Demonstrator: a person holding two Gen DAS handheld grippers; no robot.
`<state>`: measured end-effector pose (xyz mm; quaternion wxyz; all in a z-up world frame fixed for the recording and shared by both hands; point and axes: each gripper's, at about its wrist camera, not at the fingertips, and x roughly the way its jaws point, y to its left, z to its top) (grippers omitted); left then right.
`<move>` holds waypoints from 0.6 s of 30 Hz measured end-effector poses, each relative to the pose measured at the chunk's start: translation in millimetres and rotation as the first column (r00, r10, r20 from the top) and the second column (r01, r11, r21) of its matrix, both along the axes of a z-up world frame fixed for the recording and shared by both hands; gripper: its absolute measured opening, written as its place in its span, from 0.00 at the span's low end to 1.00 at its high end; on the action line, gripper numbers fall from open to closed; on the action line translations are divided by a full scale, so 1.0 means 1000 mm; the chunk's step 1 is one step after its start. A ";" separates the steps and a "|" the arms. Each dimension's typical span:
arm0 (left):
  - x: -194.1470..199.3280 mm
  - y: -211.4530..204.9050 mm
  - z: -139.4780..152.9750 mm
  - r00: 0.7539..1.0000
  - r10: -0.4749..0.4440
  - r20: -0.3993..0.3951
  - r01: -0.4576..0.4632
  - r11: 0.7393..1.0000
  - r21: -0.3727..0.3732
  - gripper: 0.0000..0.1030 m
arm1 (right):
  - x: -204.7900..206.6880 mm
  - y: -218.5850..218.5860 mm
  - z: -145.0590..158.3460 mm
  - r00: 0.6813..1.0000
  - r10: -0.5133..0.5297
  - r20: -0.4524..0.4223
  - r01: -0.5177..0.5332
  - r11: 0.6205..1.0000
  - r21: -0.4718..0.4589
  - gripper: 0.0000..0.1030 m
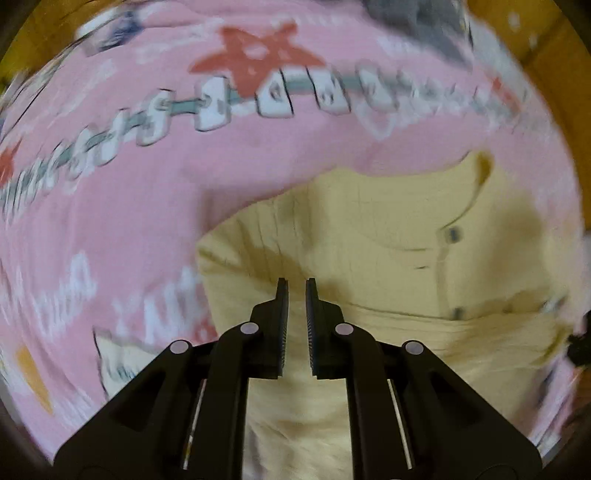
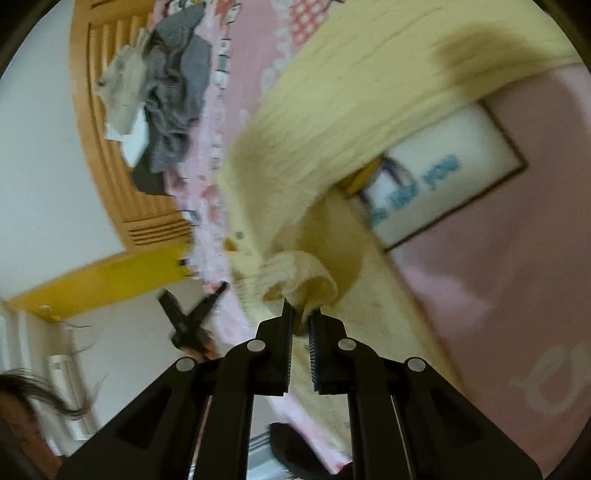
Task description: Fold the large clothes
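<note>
A pale yellow knit cardigan [image 1: 369,236] with small dark buttons lies on a pink printed bedsheet [image 1: 110,221]. My left gripper [image 1: 296,286] hovers over the cardigan's left part, jaws nearly closed with a narrow gap and nothing between them. In the right wrist view my right gripper [image 2: 302,314] is shut on a bunched ribbed edge of the cardigan [image 2: 295,273] and lifts it, so the yellow fabric [image 2: 369,92] drapes up and away above the sheet [image 2: 517,277]. The left gripper shows as a dark blurred shape [image 2: 192,317] at the bed's edge.
A heap of grey and beige clothes [image 2: 166,96] lies at the far side by the wooden headboard [image 2: 110,147]; the grey clothes also show in the left wrist view [image 1: 417,26]. A white wall and the person's hair [image 2: 37,391] are at the left.
</note>
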<state>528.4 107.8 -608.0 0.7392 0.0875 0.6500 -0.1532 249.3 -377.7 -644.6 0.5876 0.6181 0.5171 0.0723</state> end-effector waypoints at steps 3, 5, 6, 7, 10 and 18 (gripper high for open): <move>0.019 0.007 -0.035 0.989 0.045 -0.141 -0.036 0.997 0.065 0.09 | -0.004 0.006 -0.009 1.000 -0.001 -0.025 0.001 1.000 0.008 0.10; 0.025 0.013 -0.040 0.985 0.090 -0.147 -0.082 0.995 0.060 0.09 | -0.005 0.011 -0.013 0.999 0.006 -0.038 -0.006 1.000 -0.003 0.10; 0.026 0.013 -0.039 0.989 0.092 -0.119 -0.082 0.993 0.087 0.08 | -0.007 0.011 -0.015 0.999 0.007 -0.042 -0.007 1.000 -0.008 0.10; 0.025 0.014 -0.037 0.992 0.085 -0.090 -0.076 0.992 0.102 0.06 | -0.007 0.012 -0.015 0.999 0.005 -0.041 -0.006 1.000 -0.011 0.10; 0.015 0.015 -0.033 1.000 0.005 0.025 -0.011 0.970 0.243 0.01 | -0.007 0.014 -0.013 1.000 0.002 -0.003 -0.002 1.000 -0.009 0.10; 0.016 0.027 -0.040 0.995 -0.062 0.081 0.025 0.920 0.392 0.01 | 0.009 0.002 -0.027 0.991 -0.136 -0.007 0.135 0.974 0.181 0.13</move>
